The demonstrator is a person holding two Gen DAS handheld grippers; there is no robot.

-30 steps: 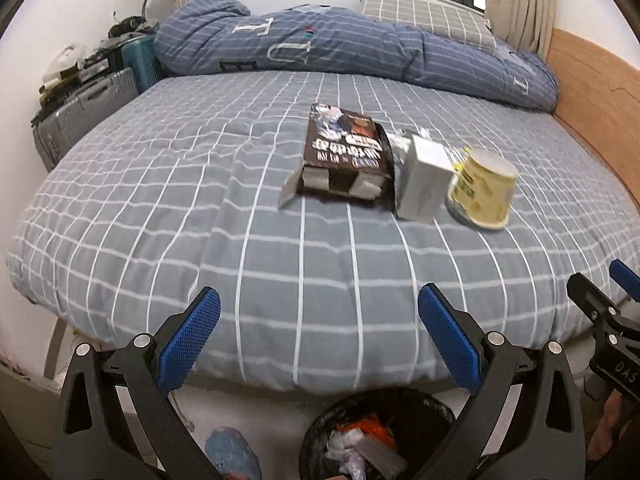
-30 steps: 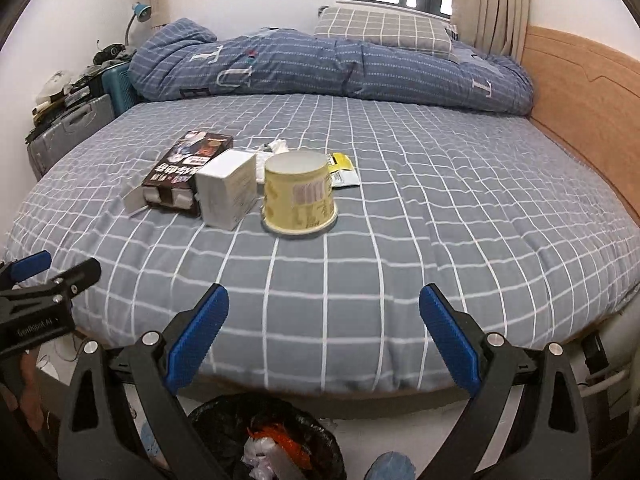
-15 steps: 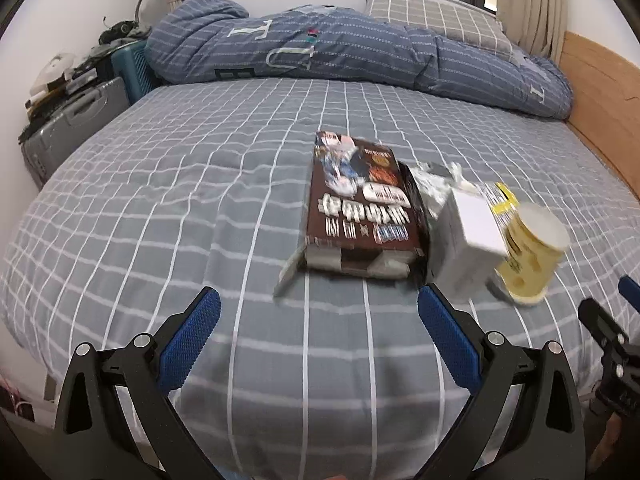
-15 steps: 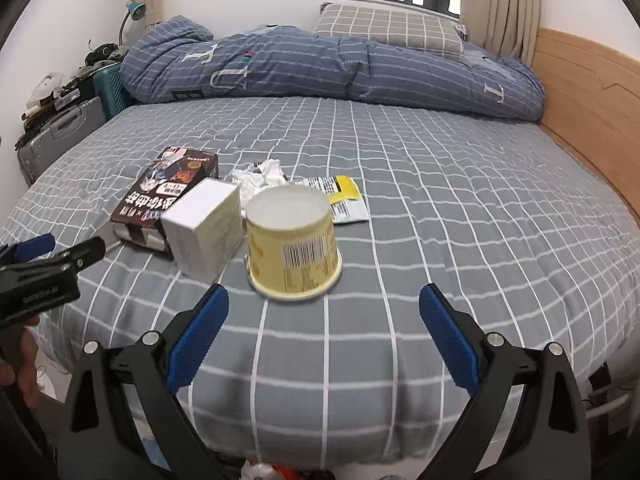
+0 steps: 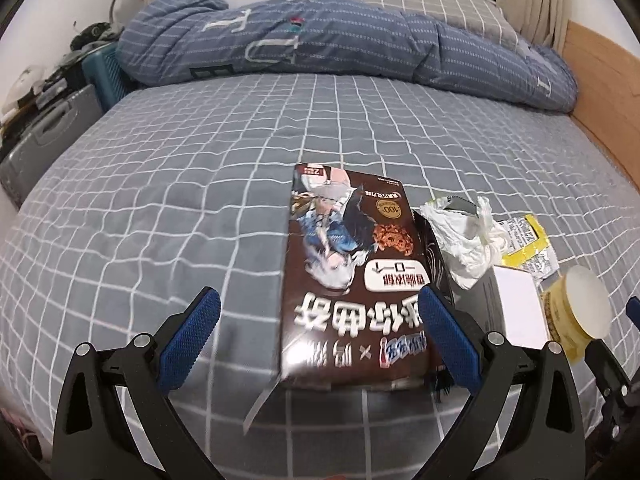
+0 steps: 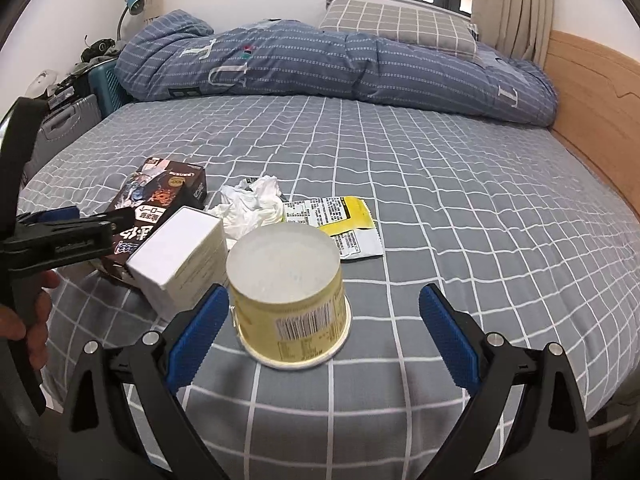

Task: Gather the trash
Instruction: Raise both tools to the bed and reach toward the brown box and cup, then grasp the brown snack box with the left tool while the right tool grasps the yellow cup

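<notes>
Both spread wide, empty — left gripper (image 5: 316, 332) straddling brown box (image 5: 352, 280), right gripper (image 6: 324, 332) bracketing upturned yellow cup (image 6: 290, 296) — lined up for grabbing.

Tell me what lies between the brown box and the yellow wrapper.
A crumpled white tissue lies between the brown box and yellow wrapper, plainest in the right wrist view.

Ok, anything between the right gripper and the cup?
Nothing visible. The cup stands upside down between the open right gripper fingers, near the left one. The white box sits just left, outside them.
</notes>
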